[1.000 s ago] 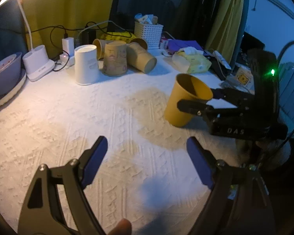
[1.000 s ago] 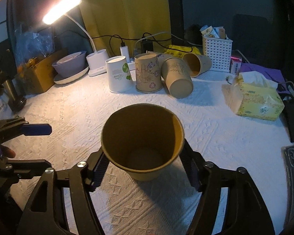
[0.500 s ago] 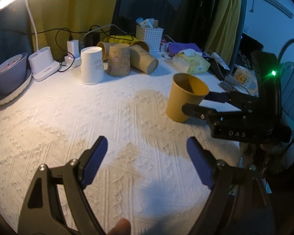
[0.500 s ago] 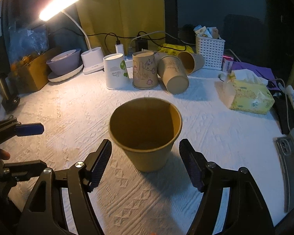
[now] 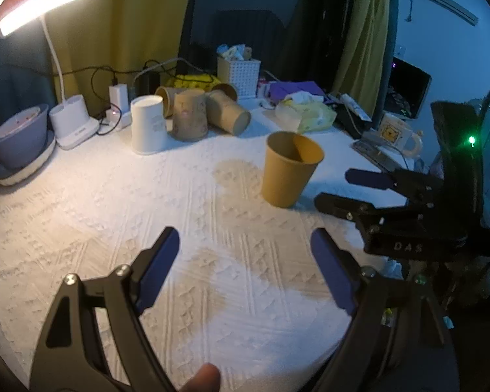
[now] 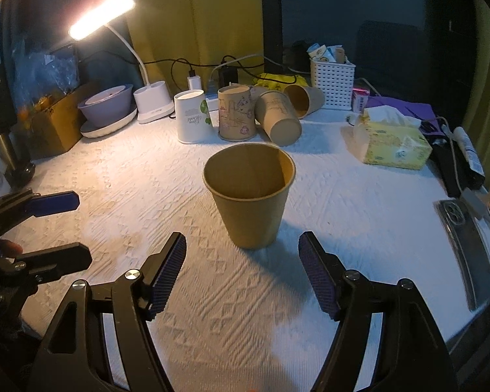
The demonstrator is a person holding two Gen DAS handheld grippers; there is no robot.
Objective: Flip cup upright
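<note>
A plain brown paper cup (image 6: 250, 196) stands upright, mouth up, on the white textured cloth (image 6: 343, 202). It also shows in the left wrist view (image 5: 289, 170). My right gripper (image 6: 241, 274) is open and empty, its fingers just short of the cup, not touching it. In the left wrist view the right gripper (image 5: 352, 189) sits right of the cup. My left gripper (image 5: 245, 271) is open and empty over the cloth, left of and nearer than the cup; it shows at the left edge of the right wrist view (image 6: 58, 228).
At the back stand a white cup (image 6: 192, 116), an upside-down printed cup (image 6: 236, 112) and two brown cups lying on their sides (image 6: 279, 119). A desk lamp (image 6: 153, 104), a purple bowl (image 6: 106, 103), a white basket (image 6: 332, 86), a tissue pack (image 6: 392, 142) and a phone (image 6: 470, 241) surround the cloth.
My right gripper let go of the brown cup, opened and drew back from it. The cup now stands upright on the cloth. The left gripper stayed open.
</note>
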